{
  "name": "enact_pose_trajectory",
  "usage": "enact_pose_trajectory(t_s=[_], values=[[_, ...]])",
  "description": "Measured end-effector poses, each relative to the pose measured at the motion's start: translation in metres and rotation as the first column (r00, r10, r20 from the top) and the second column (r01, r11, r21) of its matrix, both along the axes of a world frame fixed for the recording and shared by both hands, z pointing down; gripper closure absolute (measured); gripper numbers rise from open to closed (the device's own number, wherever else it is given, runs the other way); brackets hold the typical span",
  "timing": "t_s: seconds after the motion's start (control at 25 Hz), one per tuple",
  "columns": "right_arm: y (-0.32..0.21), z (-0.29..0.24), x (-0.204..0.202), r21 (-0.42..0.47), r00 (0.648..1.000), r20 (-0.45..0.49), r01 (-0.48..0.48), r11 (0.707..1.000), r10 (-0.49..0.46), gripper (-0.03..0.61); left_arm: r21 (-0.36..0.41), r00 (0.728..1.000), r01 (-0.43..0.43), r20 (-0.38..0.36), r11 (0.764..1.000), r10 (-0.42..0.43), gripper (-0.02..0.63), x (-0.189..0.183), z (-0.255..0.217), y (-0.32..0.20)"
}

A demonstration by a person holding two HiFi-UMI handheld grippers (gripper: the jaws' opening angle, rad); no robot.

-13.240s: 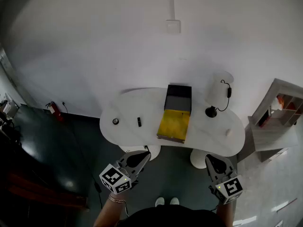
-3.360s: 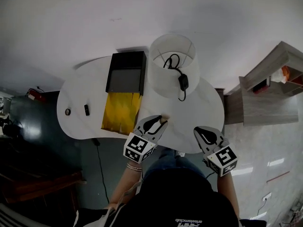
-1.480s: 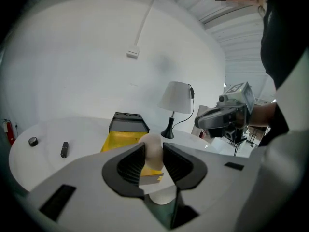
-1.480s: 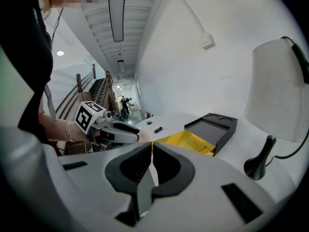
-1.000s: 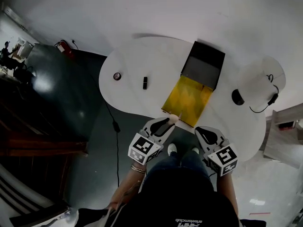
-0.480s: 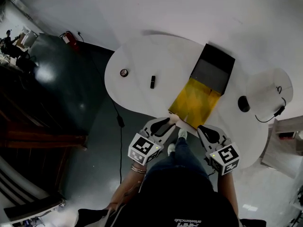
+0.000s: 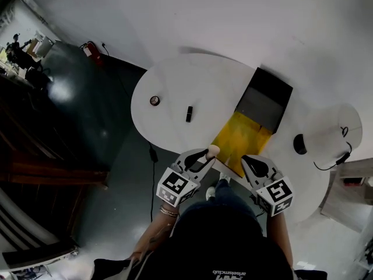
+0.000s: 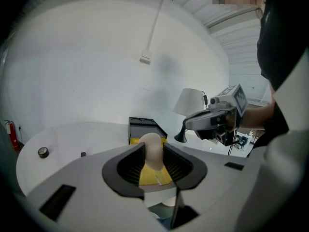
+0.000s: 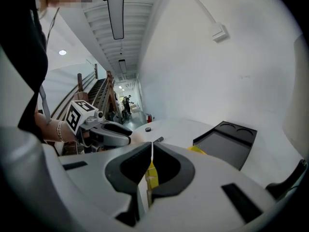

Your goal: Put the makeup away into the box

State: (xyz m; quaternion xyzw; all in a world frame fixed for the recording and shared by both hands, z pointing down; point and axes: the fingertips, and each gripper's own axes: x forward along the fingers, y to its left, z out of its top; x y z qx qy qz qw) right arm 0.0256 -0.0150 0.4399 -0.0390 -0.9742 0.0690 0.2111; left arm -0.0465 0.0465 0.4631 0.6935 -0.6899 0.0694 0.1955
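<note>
Our left gripper (image 7: 204,155) pinches a beige sponge (image 8: 152,151) by the near edge of the open yellow box (image 7: 242,140) on the table (image 7: 180,80). Our right gripper (image 7: 247,159) is pressed together, empty.

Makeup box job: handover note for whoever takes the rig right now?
Left gripper: shut on the beige makeup sponge, close to the near edge of the box.
Right gripper: jaws together, nothing between them.
Box: open on the white table, yellow inside, black lid folded back.
Done: the sponge is picked up. As far as the head view shows, no makeup is in the box.
Left: drop the sponge into the box. Then fetch the small round pot and the small black tube, both on the table to the box's left in the head view.
</note>
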Motion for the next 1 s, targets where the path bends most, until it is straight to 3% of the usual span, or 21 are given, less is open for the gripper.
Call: enact_pose_trajectory(t_s=[0.68,1.0], values=[[-0.068,0.020,-0.015,-0.081,0.999,-0.034,0.036,0.996,-0.038,0.555,-0.090,0.998,-0.063,-0.034,0.994,0.060,0.486,-0.004,0.021,-0.090],[-0.087,0.031,-0.006,-0.127,0.997,-0.052,0.050,0.991,-0.057,0.555,-0.137,0.997,-0.057,-0.066,0.989,0.049,0.486,-0.001,0.044,-0.131]])
